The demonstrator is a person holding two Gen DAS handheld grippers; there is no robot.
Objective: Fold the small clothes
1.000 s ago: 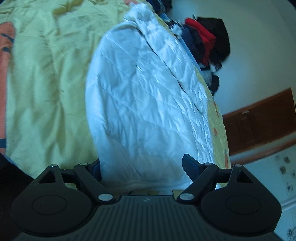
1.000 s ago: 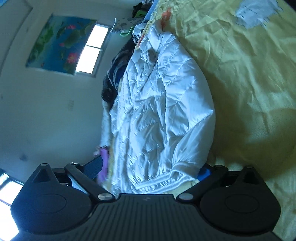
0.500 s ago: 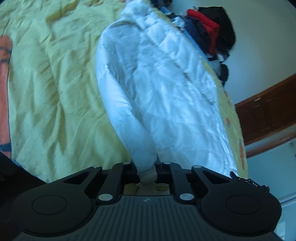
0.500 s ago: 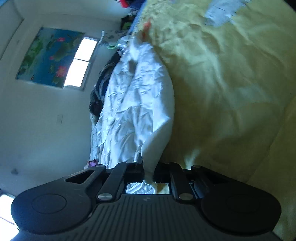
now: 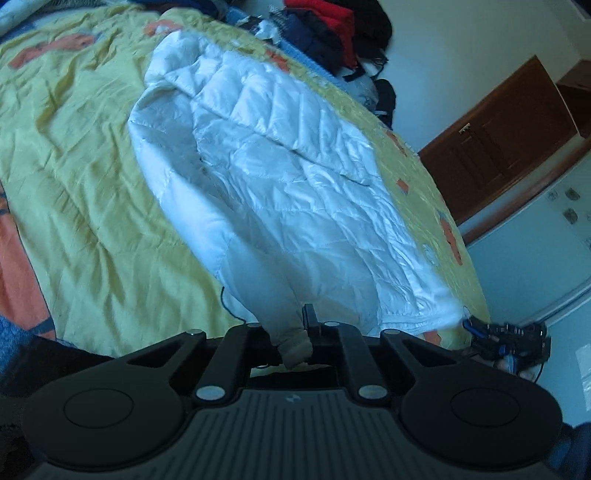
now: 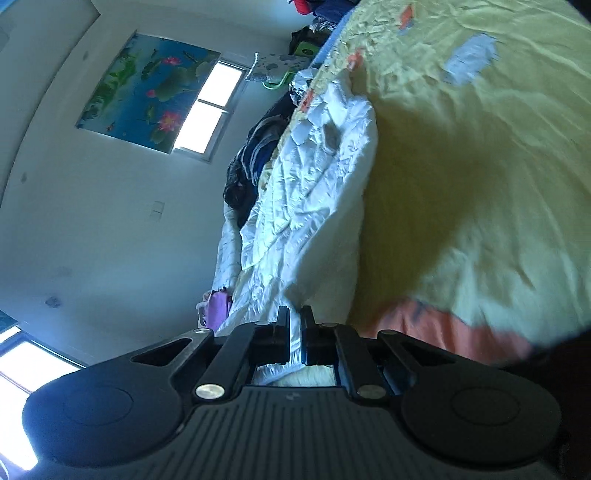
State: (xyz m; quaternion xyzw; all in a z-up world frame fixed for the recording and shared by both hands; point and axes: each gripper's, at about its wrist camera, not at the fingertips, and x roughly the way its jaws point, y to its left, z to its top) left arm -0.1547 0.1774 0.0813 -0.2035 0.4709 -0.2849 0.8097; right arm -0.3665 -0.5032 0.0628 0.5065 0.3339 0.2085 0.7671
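A white quilted jacket (image 5: 280, 184) lies lengthwise on the yellow bedspread (image 5: 81, 206). My left gripper (image 5: 291, 332) is shut on the jacket's near hem corner, which bunches up between the jaws and is raised off the bed. In the right wrist view the same jacket (image 6: 310, 206) runs away from me along the bed's edge. My right gripper (image 6: 294, 328) is shut on a thin fold of its near hem. The other gripper (image 5: 506, 341) shows at the far hem corner in the left wrist view.
A pile of dark and red clothes (image 5: 332, 29) sits at the bed's far end. A brown wooden door (image 5: 509, 140) is to the right. In the right wrist view, dark clothes (image 6: 255, 158) and a purple cloth (image 6: 218, 306) lie beyond the bed edge.
Both grippers went from open to shut on the jacket's near hem. The left has since lifted its corner up; the right has pulled its fold sideways, stretching the hem.
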